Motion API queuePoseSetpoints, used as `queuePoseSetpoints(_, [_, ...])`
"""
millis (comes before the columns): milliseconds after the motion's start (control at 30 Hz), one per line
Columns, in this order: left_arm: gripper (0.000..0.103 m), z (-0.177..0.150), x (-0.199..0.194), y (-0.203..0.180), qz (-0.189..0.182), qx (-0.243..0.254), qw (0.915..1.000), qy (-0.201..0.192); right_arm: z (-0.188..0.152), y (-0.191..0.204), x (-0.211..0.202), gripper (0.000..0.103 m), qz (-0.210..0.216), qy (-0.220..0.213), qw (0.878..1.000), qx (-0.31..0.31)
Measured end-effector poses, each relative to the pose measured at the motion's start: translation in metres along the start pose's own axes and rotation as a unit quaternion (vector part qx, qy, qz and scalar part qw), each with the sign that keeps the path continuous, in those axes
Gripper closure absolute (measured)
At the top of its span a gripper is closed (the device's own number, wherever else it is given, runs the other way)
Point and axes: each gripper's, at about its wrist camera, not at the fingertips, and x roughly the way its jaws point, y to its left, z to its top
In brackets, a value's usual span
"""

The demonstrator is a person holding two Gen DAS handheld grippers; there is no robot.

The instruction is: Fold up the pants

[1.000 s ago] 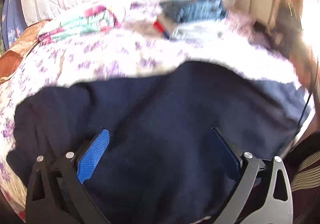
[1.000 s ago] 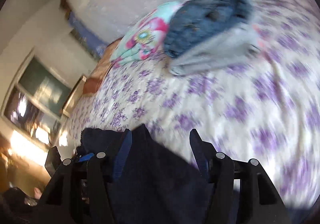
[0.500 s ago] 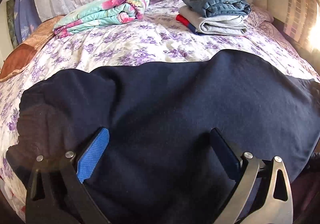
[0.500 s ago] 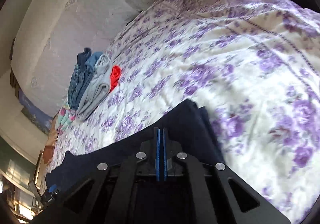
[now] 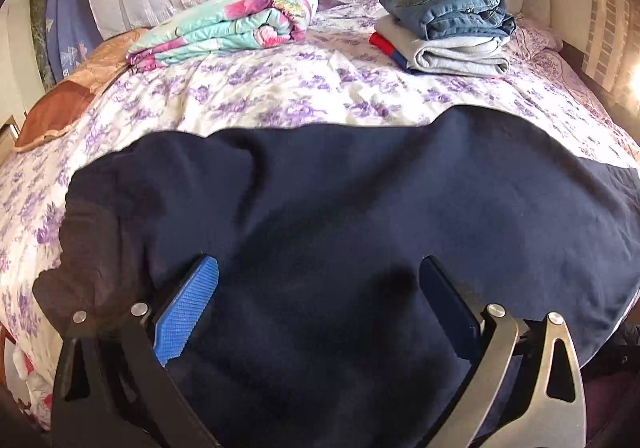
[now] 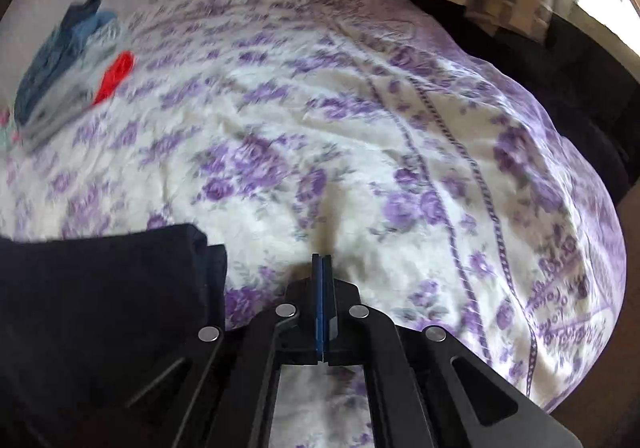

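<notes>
1 gripper [image 6: 322, 264] now off pants [image 6: 100, 308]

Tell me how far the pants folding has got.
Done: the navy pants lie spread flat across the flowered bedspread, and a stack of folded clothes sits near the headboard. In hand: nothing. The left tongs hang open over the cloth; the right tongs are shut and empty beside the pants' edge, over bare bedspread. Left: seemingly the remaining folds on these pants, then probably stacking them.
</notes>
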Motion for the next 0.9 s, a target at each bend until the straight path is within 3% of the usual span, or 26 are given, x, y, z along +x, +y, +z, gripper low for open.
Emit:
queuePoseSetpoints(67, [0.005, 0.000, -0.010, 0.000, -0.005, -0.007, 0.9999, -0.007, -0.009, -0.011, -0.037, 0.096, 0.052, -0.045, 0.996, 0.048])
queuePoseSetpoints(133, [0.005, 0.002, -0.024, 0.003, -0.026, -0.022, 0.9993, -0.018, -0.037, -0.026, -0.068, 0.040, 0.123, -0.075, 0.984, 0.104])
queuePoseSetpoints(167, [0.005, 0.004, -0.032, 0.004, -0.034, -0.029, 0.9986, -0.029, -0.053, -0.028, -0.081, 0.010, 0.139, -0.084, 0.978, 0.128])
queuePoseSetpoints(333, [0.005, 0.012, -0.056, 0.000, -0.077, -0.051, 0.9938, -0.061, -0.121, -0.019, -0.110, 0.013, 0.207, -0.124, 0.954, 0.178])
queuePoseSetpoints(400, [0.005, 0.014, -0.054, -0.007, -0.097, -0.049, 0.9926, -0.054, -0.131, -0.004, -0.103, 0.022, 0.201, -0.124, 0.958, 0.164])
queuePoseSetpoints(500, [0.005, 0.010, -0.047, -0.018, -0.103, -0.039, 0.9931, -0.041, -0.135, 0.011, -0.080, 0.041, 0.222, -0.118, 0.955, 0.156])
queuePoseSetpoints(533, [0.005, 0.009, -0.045, -0.020, -0.107, -0.040, 0.9929, -0.036, -0.136, 0.014, -0.072, 0.043, 0.210, -0.117, 0.958, 0.156])
queuePoseSetpoints(633, [0.005, 0.000, -0.047, -0.020, -0.126, -0.049, 0.9903, -0.033, -0.136, 0.010, -0.061, 0.047, 0.228, -0.137, 0.947, 0.179])
queuePoseSetpoints(700, [0.005, -0.004, -0.046, -0.020, -0.126, -0.052, 0.9903, -0.030, -0.135, 0.008, -0.060, 0.066, 0.239, -0.136, 0.940, 0.202])
queuePoseSetpoints(800, [0.005, -0.008, -0.042, -0.016, -0.128, -0.060, 0.9897, -0.022, -0.122, 0.021, -0.064, 0.075, 0.229, -0.130, 0.949, 0.172])
queuePoseSetpoints(900, [0.005, -0.010, -0.044, -0.011, -0.134, -0.077, 0.9877, -0.025, -0.118, 0.013, -0.058, 0.079, 0.245, -0.115, 0.942, 0.200])
